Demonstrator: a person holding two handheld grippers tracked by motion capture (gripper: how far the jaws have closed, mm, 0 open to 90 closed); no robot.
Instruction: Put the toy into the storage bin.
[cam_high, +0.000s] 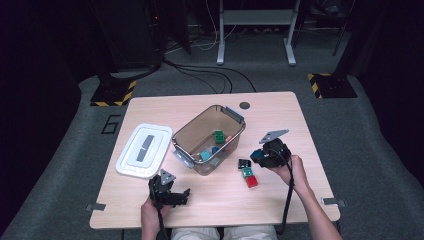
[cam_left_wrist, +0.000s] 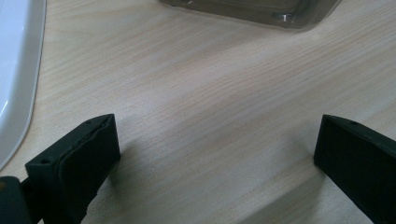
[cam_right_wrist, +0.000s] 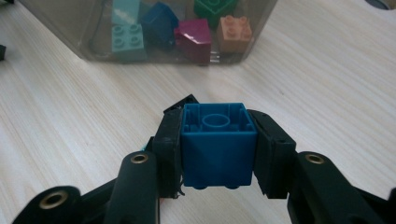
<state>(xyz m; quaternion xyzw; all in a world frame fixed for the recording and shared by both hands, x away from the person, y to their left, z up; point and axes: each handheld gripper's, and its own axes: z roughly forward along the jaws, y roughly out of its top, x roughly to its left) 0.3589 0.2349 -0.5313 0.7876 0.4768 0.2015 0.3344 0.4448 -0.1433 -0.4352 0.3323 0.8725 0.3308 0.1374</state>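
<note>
At right of centre in the high view, the right gripper clamps a blue brick, hollow underside facing its own camera, squeezed between both jaws above the wooden table. The clear plastic bin of coloured bricks sits mid-frame, its white lid to the left. At lower left, the left gripper rests with jaws spread, nothing between them.

right gripper fingers clamping a blue brick, hollow underside facing the camera | clear bin sitting beyond on the bench, holding teal, navy, magenta, orange, green bricks
</note>
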